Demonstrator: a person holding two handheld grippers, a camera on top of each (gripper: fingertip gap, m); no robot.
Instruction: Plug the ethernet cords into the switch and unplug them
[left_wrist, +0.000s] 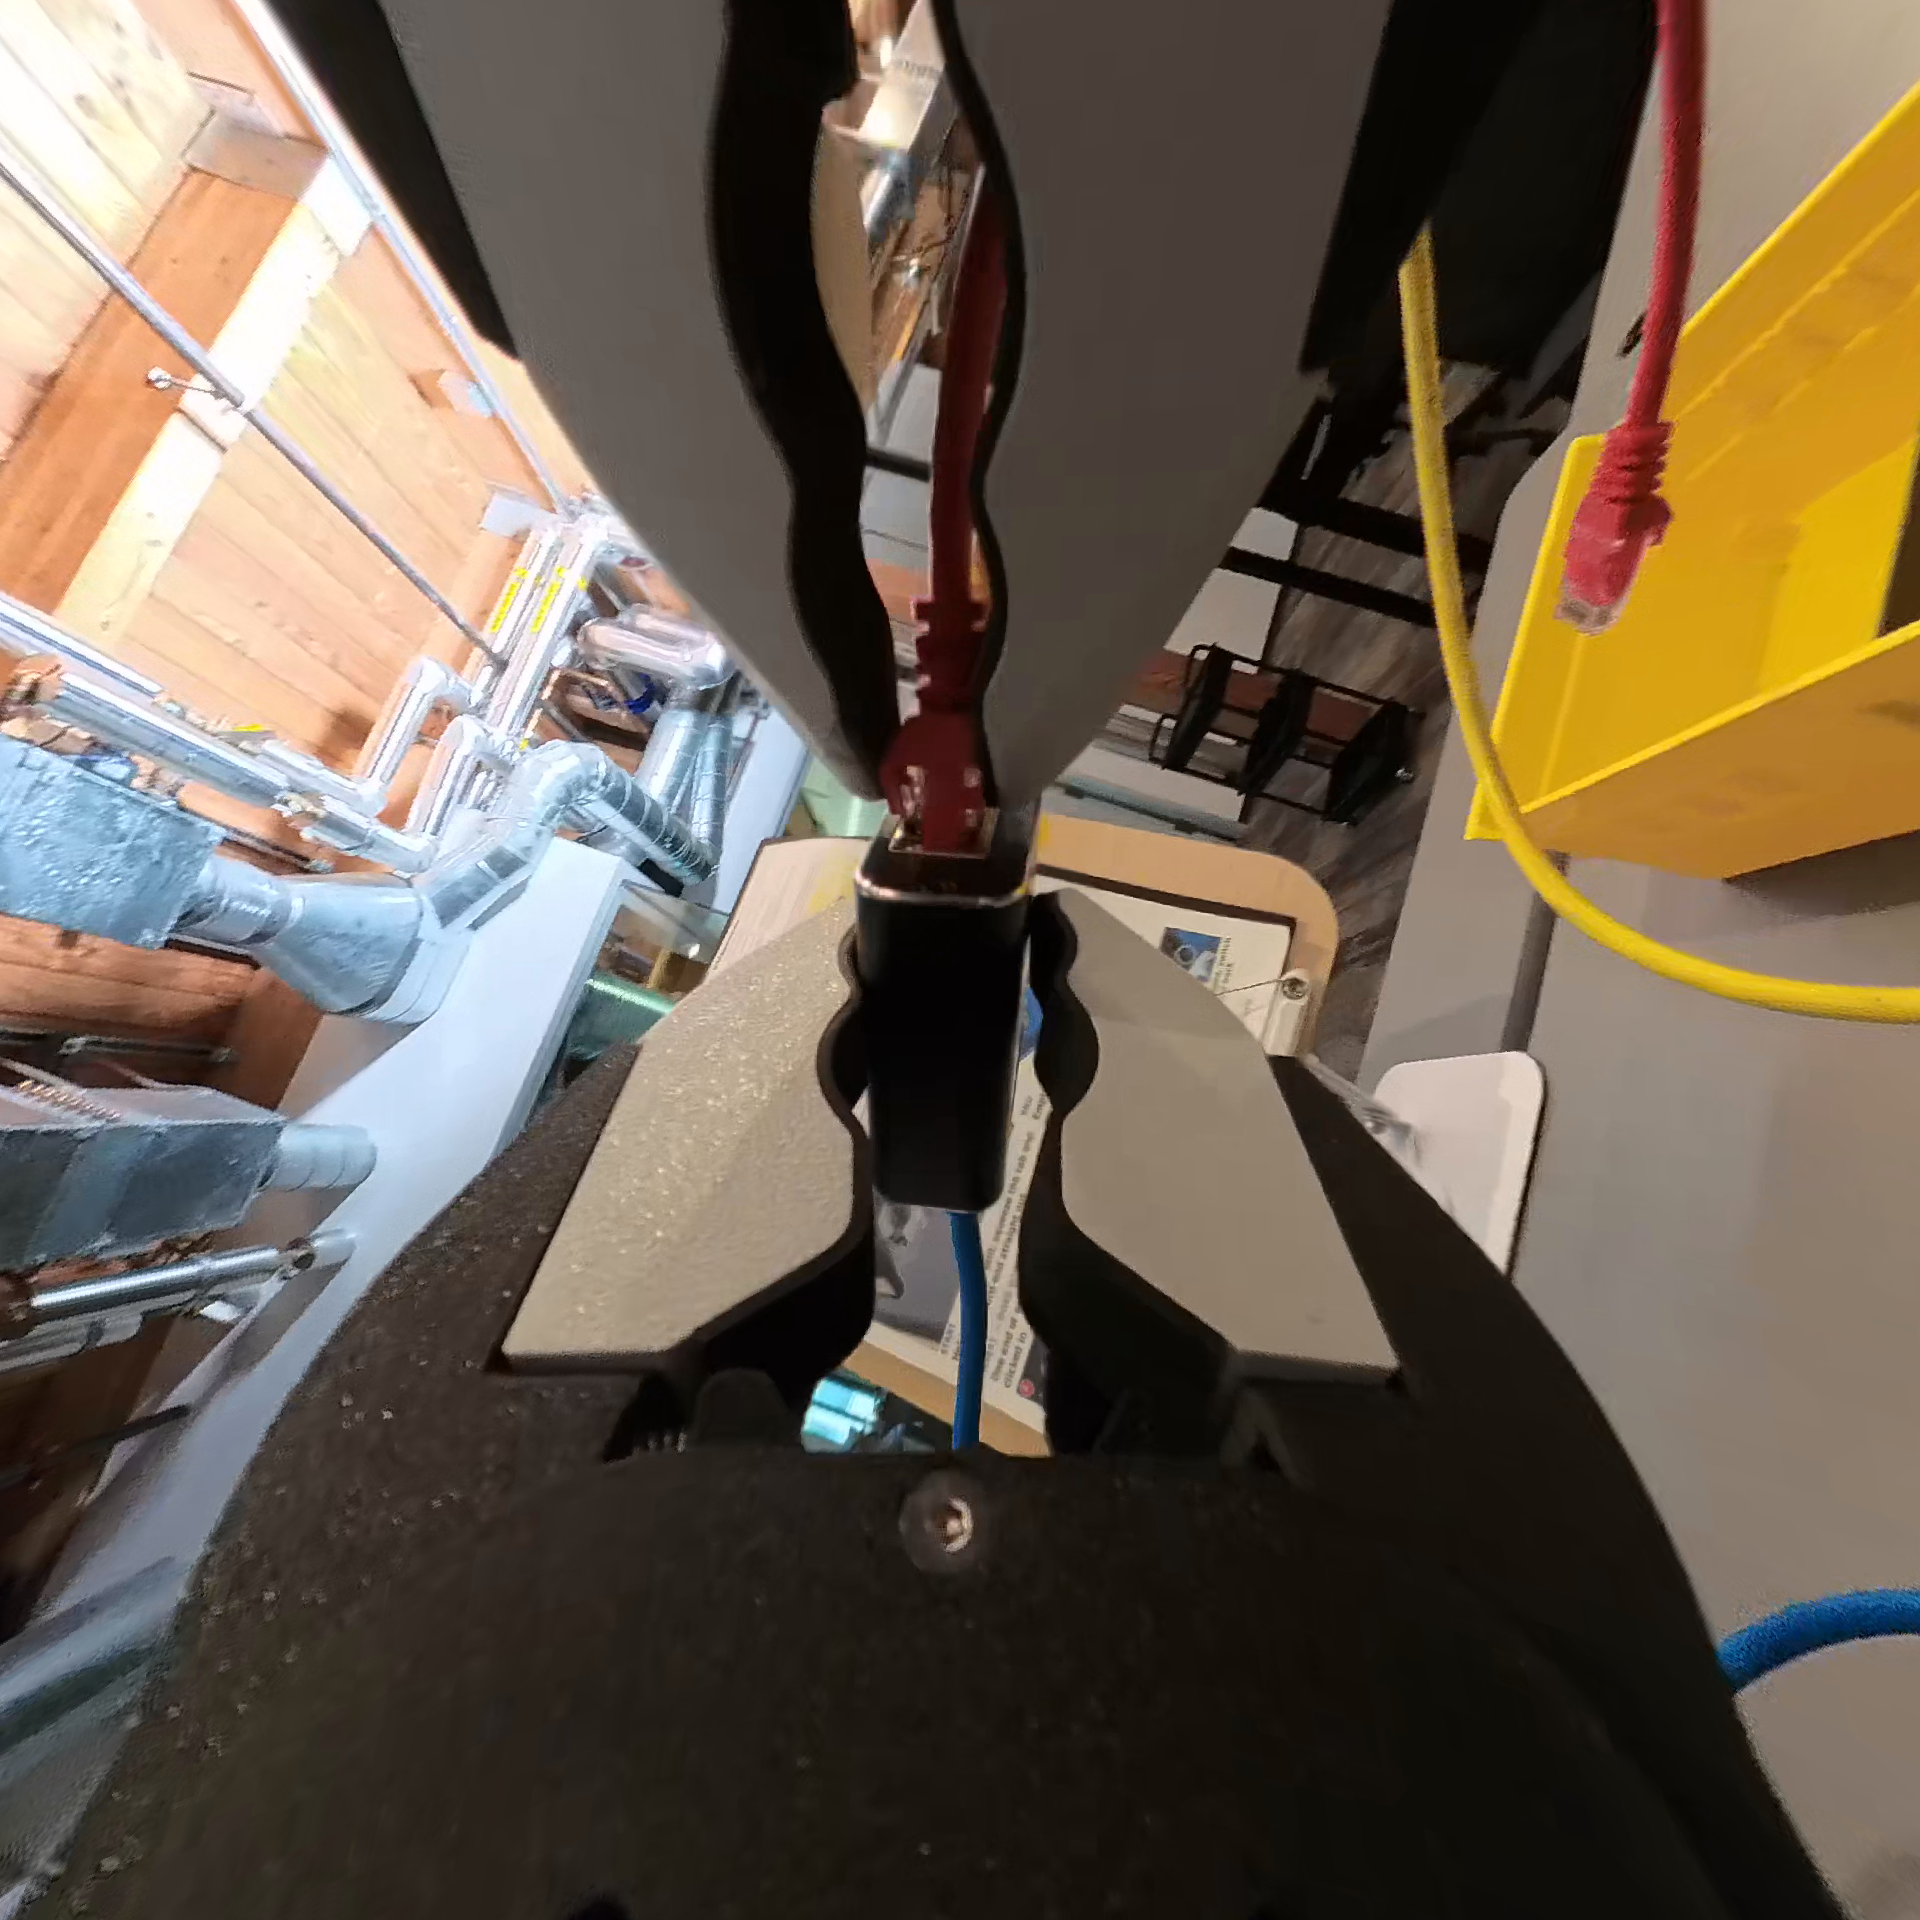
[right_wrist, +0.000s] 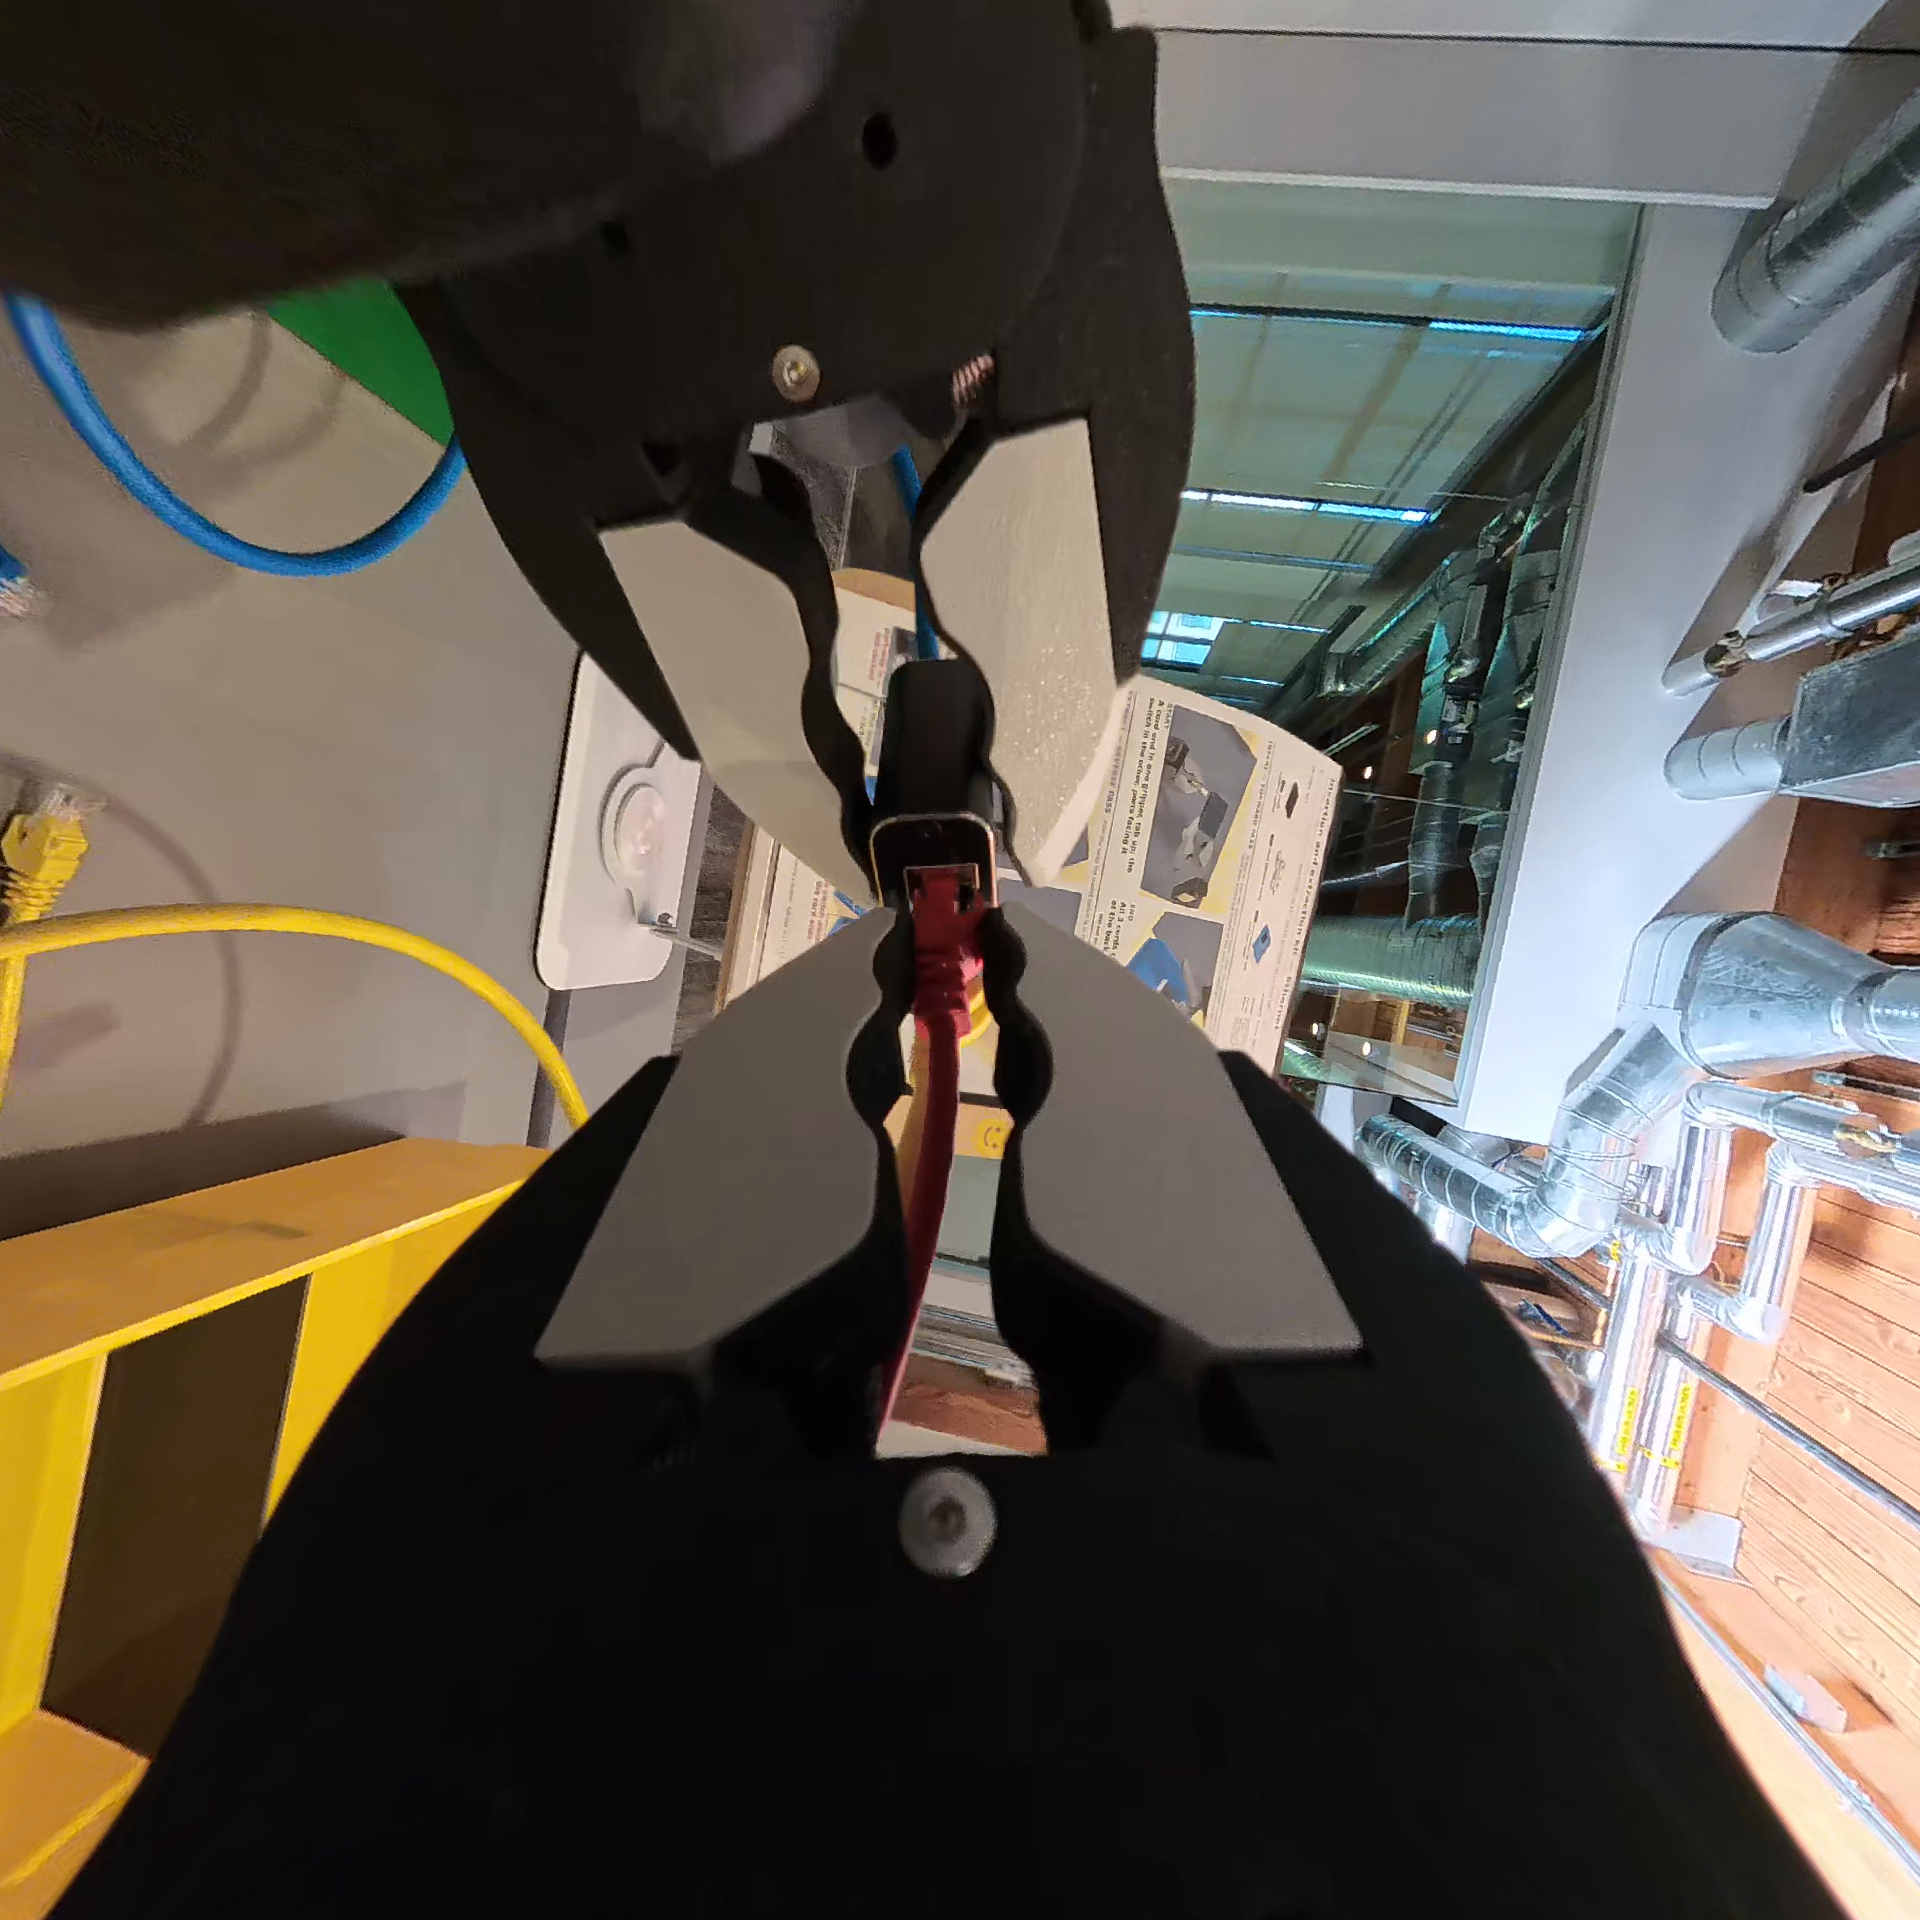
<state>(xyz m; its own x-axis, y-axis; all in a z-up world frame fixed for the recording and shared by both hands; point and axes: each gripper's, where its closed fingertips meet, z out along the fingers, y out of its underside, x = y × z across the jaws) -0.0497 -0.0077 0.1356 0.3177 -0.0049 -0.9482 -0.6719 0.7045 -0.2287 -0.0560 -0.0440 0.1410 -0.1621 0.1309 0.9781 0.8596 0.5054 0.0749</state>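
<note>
My left gripper is shut on a small black switch and holds it in the air. A blue cord leaves the switch's rear end. My right gripper is shut on the boot of a red ethernet cord. The red plug sits in the metal-rimmed port of the switch. The two grippers face each other tip to tip. In the left wrist view the right gripper comes in from above with the red plug.
A yellow bin stands on the grey table; the red cord's free end hangs in front of it. A yellow cord and a loose blue cord lie on the table. A printed sheet stands behind. The tips of both grippers are at nearly the same place.
</note>
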